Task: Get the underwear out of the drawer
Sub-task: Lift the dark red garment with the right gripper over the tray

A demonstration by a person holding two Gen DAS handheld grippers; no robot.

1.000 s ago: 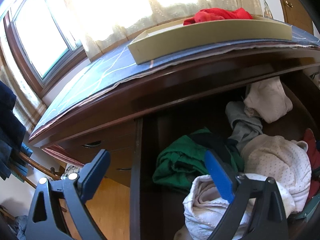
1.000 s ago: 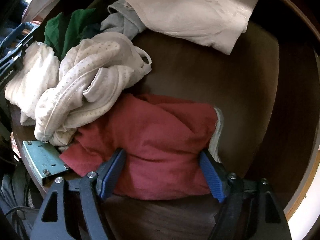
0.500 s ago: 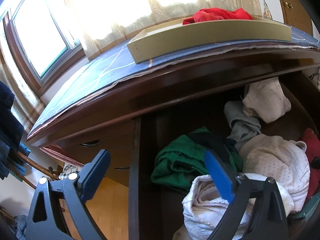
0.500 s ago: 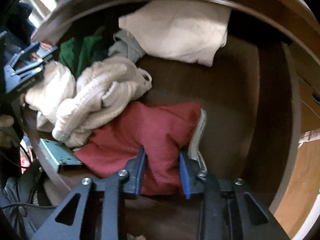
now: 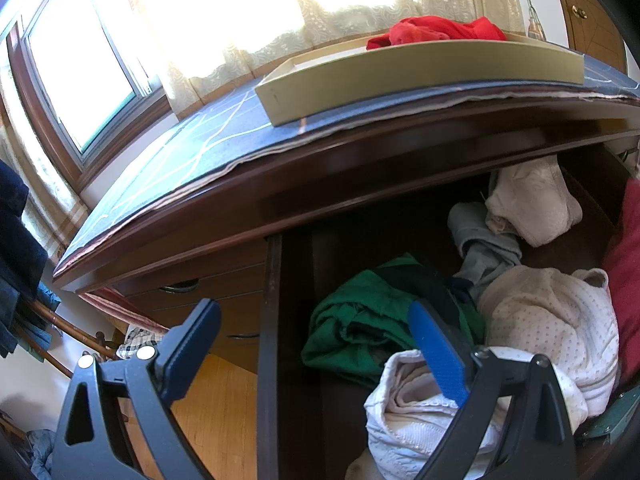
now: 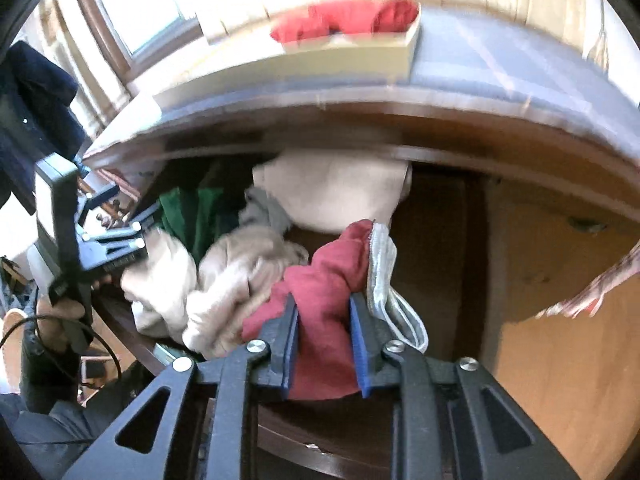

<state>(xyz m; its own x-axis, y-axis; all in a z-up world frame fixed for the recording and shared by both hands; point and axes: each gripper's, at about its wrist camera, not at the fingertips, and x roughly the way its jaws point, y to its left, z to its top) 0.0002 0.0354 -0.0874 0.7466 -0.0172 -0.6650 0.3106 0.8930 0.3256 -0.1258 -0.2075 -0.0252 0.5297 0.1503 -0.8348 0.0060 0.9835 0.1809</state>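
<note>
Rt jaws' grip on red underwear point(image 6: 320, 312), rt-only.

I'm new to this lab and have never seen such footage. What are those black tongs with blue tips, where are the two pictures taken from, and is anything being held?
No robot here: a person holds a two-finger gripper in each hand, each carrying a fisheye camera looking along its fingers.

One picture is from the left gripper, open beside the open drawer, holding nothing. The other is from the right gripper, whose jaws have just been closing and now pinch dark red underwear lifted over the drawer.

Left inside: green, grey and cream garments. On the dresser top, a beige tray holds a red garment.
</note>
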